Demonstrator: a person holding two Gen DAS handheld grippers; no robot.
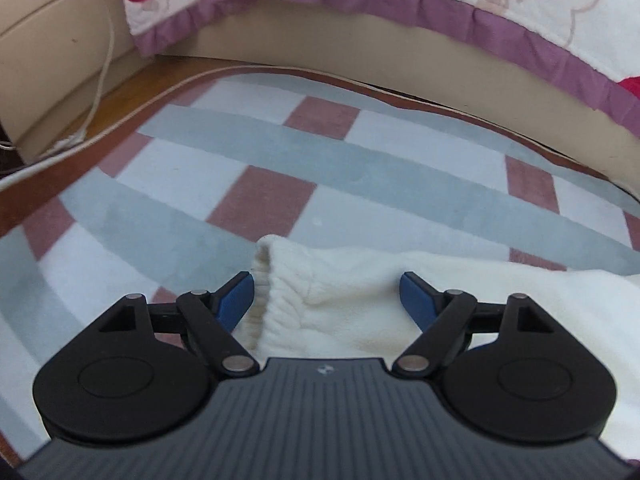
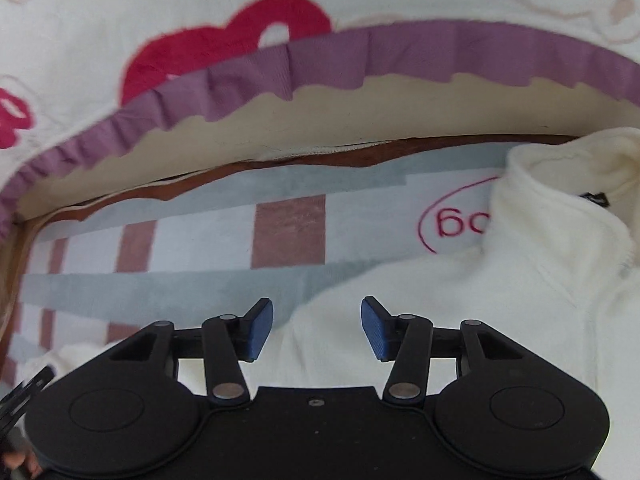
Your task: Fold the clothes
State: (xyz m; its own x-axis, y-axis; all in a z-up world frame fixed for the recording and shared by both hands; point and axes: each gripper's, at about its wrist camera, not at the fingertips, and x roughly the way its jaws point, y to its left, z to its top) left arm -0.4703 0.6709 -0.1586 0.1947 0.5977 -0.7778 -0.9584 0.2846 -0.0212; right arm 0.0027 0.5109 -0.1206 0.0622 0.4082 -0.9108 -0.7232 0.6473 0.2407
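Observation:
A cream fleece garment lies on a checked rug. In the left wrist view its ribbed sleeve cuff sits just inside my left gripper, which is open with its blue pads on either side of the cuff, not closed on it. In the right wrist view the same garment spreads to the right, its stand-up collar at the far right. My right gripper is open above the garment's edge, nothing between its fingers.
A bed with a white, red and purple-frilled cover borders the rug on the far side, its beige base close ahead. A cord hangs by a beige cabinet at left. The rug lies bare to the left.

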